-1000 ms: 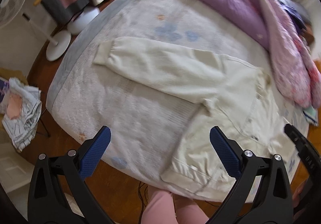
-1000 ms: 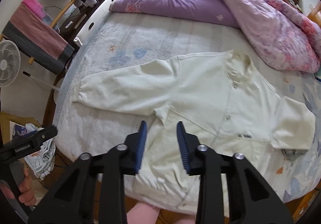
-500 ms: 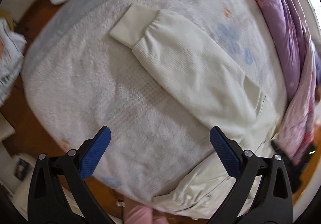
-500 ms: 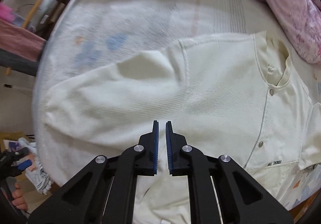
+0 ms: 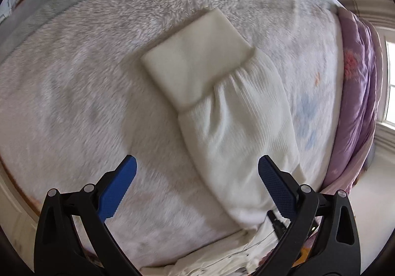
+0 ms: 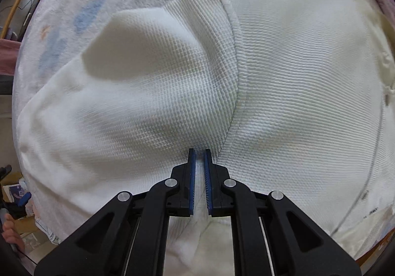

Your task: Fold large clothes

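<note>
Left wrist view is looking steeply down on a fluffy white blanket (image 5: pixel 81 93) covering the bed and filling most of the frame. A cream sleeve (image 5: pixel 237 132) is lying on it, running from the centre toward the lower right, with its smooth cuff (image 5: pixel 197 58) resting flat near the upper middle. The left gripper (image 5: pixel 196 174) is hanging over the sleeve with its blue pads spread wide, one to each side and nothing between them. A purple quilt (image 5: pixel 358 93) is bunching along the right edge, with a bright window (image 5: pixel 390 83) behind it at far right. A grey blanket border is curving across the top, and wooden flooring is showing at the lower left rim.

Right wrist view is sitting very close over the cream garment (image 6: pixel 296 78), whose waffle-textured cloth is filling the frame, a shoulder seam arcing down the middle. The right gripper (image 6: pixel 199 152) is at lower centre with its pads nearly pressed together, a thin gap showing and no cloth caught in it, the tips just over the seam. The blanket, with faint blue flowers, is peeking out at the upper left. A hand (image 6: pixel 11 234) is showing at the lower left edge.
</note>
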Tool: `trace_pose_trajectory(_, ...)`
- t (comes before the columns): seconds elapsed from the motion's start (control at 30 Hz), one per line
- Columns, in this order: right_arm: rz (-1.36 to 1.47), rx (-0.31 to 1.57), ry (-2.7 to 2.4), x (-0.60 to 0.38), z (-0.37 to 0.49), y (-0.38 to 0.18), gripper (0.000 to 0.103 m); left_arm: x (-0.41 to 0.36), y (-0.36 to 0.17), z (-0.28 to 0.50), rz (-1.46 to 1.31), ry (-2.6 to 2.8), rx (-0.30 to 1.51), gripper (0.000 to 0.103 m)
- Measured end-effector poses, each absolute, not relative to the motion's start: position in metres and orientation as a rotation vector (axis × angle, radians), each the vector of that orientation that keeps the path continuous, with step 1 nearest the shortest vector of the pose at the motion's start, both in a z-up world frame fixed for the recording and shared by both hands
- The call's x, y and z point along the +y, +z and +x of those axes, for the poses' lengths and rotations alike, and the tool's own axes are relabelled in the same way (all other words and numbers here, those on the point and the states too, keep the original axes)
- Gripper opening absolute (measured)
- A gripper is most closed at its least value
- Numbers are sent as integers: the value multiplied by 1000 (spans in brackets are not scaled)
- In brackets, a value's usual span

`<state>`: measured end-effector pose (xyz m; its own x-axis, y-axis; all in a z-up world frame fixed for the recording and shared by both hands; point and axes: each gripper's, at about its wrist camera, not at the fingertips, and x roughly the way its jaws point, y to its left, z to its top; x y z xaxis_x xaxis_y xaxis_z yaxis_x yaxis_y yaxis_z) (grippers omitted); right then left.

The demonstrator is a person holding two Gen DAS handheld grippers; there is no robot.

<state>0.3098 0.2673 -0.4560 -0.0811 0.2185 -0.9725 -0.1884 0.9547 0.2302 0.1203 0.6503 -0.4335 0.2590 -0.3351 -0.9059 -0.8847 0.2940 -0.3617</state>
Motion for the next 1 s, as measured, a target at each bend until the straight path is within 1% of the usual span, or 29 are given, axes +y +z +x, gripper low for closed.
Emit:
trace_pose_trajectory(0.13,36,1624,349,265,312,-463,7,660,-458,132,-1348,580,1281,98)
trace_pose_trajectory(0.17,49,1620,356,262,311,-464,6,661,-460,135,-1338,595,1278,96)
trace_pose_trajectory(0.2,53,1617,360,258,308,-462,6,661,-460,138,-1322,608,1275,93)
trace_pose_trajectory(0.23,57,1612,367,256,307,-462,6,661,-459,143,-1293,636,1280,75)
trace_pose_trajectory(0.27,61,1607,371,255,306,-462,6,661,-461,147,-1278,651,1294,62)
trace_pose_trajectory(0.3,69,1605,369,253,305,-462,6,661,-462,152,-1264,663,1309,60)
trace_pose_trajectory(0.33,79,1605,364,251,304,-462,6,661,-462,157,-1238,680,1310,53)
trace_pose_trajectory(0.4,79,1602,362,253,304,-461,6,657,-456,169,-1139,726,1323,48)
trace_pose_trajectory(0.47,70,1595,364,251,304,-461,6,651,-448,176,-1056,765,1324,34)
trace_pose_trajectory(0.5,66,1594,365,251,303,-460,6,647,-440,178,-1008,797,1311,29)
trace_pose_trajectory(0.53,63,1594,366,252,303,-461,6,643,-434,180,-979,826,1295,21)
trace_pose_trajectory(0.67,70,1594,365,253,303,-461,6,614,-390,191,-767,909,1213,20)
trace_pose_trajectory(0.87,86,1580,384,249,296,-465,6,550,-303,216,-432,907,1114,19)
trace_pose_trajectory(1.0,108,1582,398,239,293,-471,5,494,-239,230,-200,841,1010,19)
